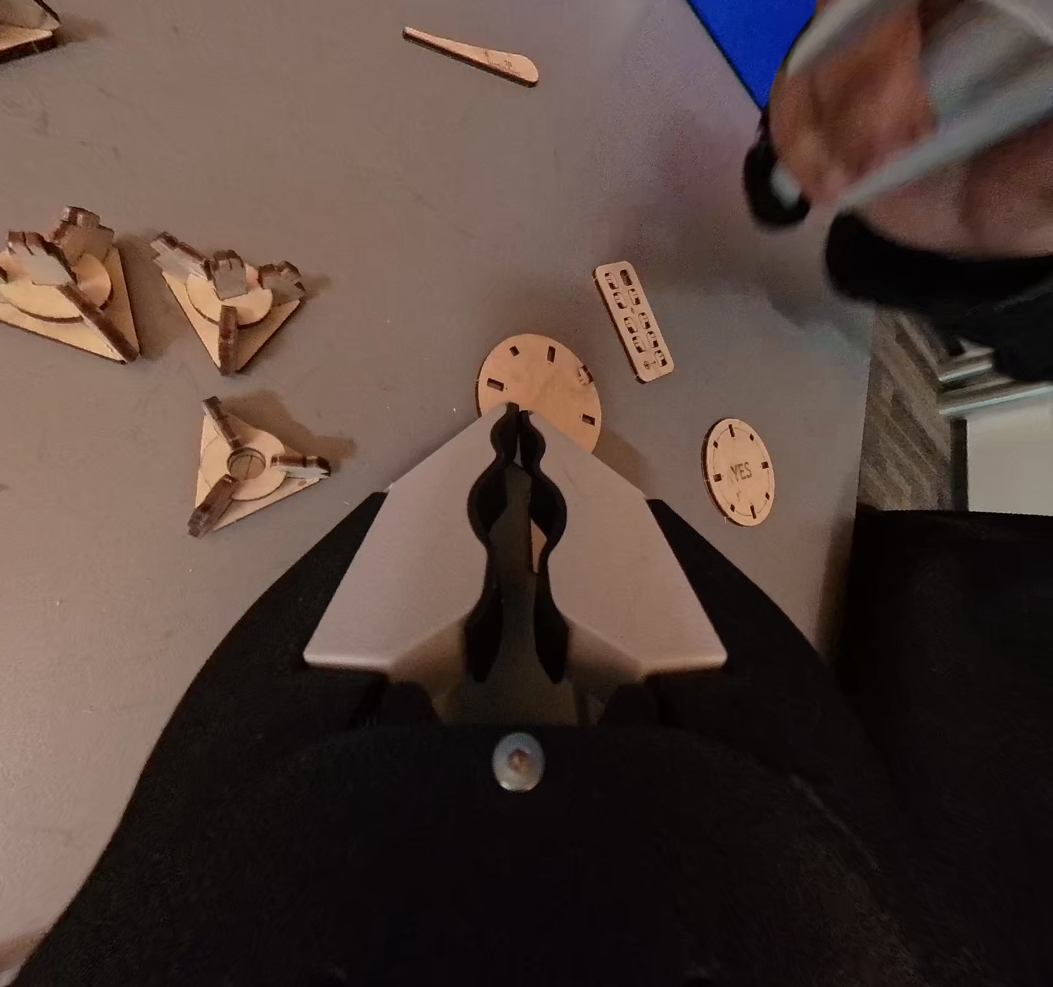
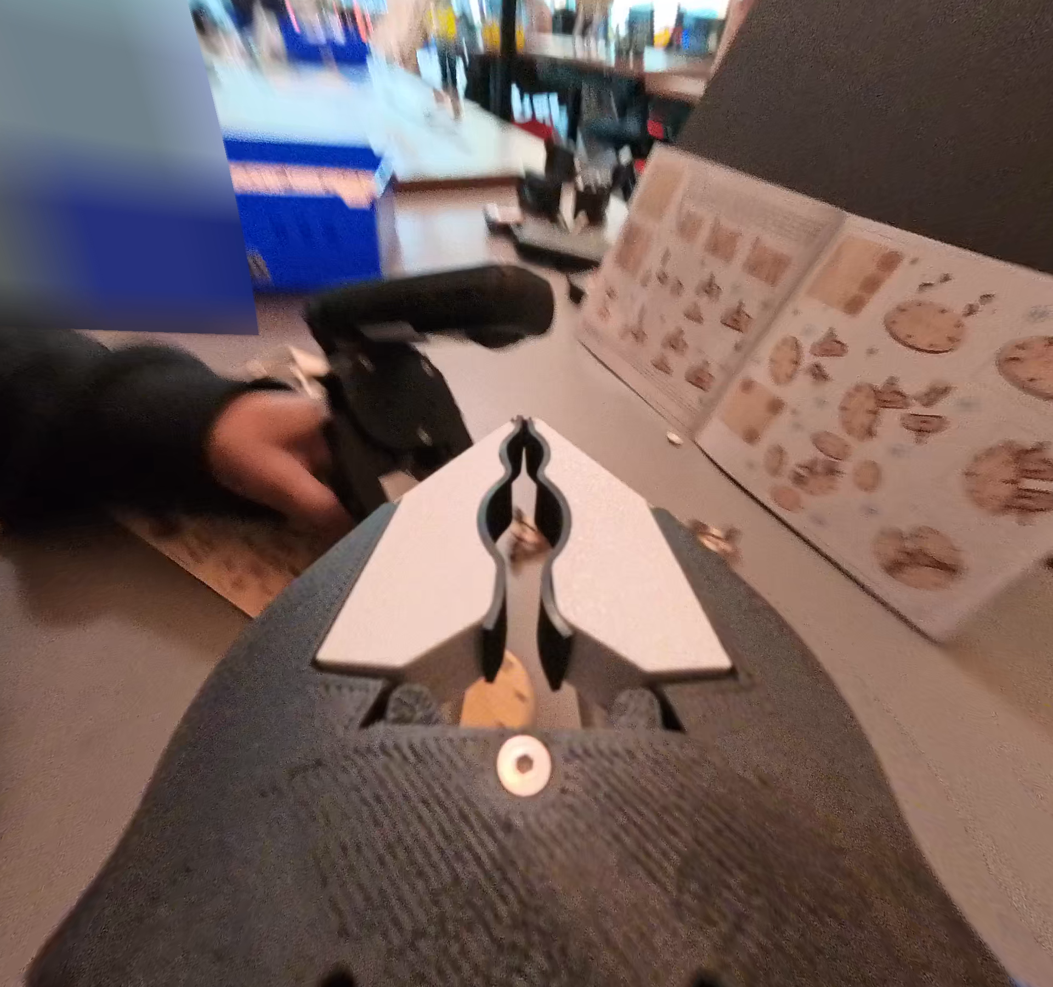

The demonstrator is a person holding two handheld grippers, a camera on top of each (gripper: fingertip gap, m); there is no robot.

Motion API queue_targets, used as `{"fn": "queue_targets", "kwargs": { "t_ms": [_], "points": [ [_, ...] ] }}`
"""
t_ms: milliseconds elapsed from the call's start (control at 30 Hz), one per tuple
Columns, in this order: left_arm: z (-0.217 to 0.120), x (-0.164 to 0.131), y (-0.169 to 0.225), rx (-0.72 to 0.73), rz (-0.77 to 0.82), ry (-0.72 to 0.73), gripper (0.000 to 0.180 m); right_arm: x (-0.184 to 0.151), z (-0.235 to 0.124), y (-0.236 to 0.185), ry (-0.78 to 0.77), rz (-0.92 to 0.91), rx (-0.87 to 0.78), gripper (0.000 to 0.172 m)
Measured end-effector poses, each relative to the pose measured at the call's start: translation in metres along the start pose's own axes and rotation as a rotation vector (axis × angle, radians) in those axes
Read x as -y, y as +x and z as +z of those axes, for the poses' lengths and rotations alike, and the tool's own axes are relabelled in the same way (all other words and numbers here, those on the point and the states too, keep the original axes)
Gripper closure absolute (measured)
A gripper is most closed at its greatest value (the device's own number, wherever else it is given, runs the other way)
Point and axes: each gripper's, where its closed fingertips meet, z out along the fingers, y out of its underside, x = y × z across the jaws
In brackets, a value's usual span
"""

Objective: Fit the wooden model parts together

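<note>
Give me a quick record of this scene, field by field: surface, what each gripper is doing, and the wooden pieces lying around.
surface: grey table
left gripper: fingertips together, nothing between them, over the near edge of a large slotted wooden disc
right gripper: fingertips together, nothing held, above the table near an open instruction sheet
smaller disc: right of the large one
perforated wooden strip: beyond the two discs
wooden stick: far side
triangular wooden assemblies: left
</note>
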Motion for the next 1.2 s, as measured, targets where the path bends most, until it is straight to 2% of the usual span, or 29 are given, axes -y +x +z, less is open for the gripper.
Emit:
{"fn": "queue_targets", "kwargs": {
  "t_ms": [100,233,467,633,767,1000,1067,1133,1200],
  "points": [
    [0.000,0.000,0.000,-0.016,-0.016,0.001,0.180,0.004,0.005,-0.006,0.226,0.182,0.034,0.172],
    [0.000,0.000,0.000,-0.023,-0.023,0.002,0.180,0.005,0.011,0.021,0.385,0.346,-0.018,0.172],
    [0.000,0.000,0.000,-0.028,-0.028,0.002,0.180,0.023,0.023,0.024,0.438,0.199,-0.154,0.172],
    [0.000,0.000,0.000,-0.033,-0.032,0.003,0.180,0.020,0.027,0.010,0.435,0.119,-0.155,0.172],
    [0.000,0.000,0.000,-0.032,-0.032,0.003,0.180,0.015,0.024,0.025,0.405,0.073,-0.287,0.172],
    [0.000,0.000,0.000,-0.042,-0.042,0.003,0.180,0.025,0.023,0.006,0.425,0.006,-0.250,0.172],
    [0.000,0.000,0.000,-0.039,-0.039,0.003,0.180,0.008,0.031,0.008,0.362,0.030,-0.239,0.172],
    [0.000,0.000,0.000,-0.037,-0.038,0.003,0.180,0.007,0.030,0.010,0.347,0.009,-0.238,0.172],
    [0.000,0.000,0.000,-0.039,-0.040,0.003,0.180,0.019,0.023,0.011,0.383,-0.005,-0.243,0.172]
  ]
}}
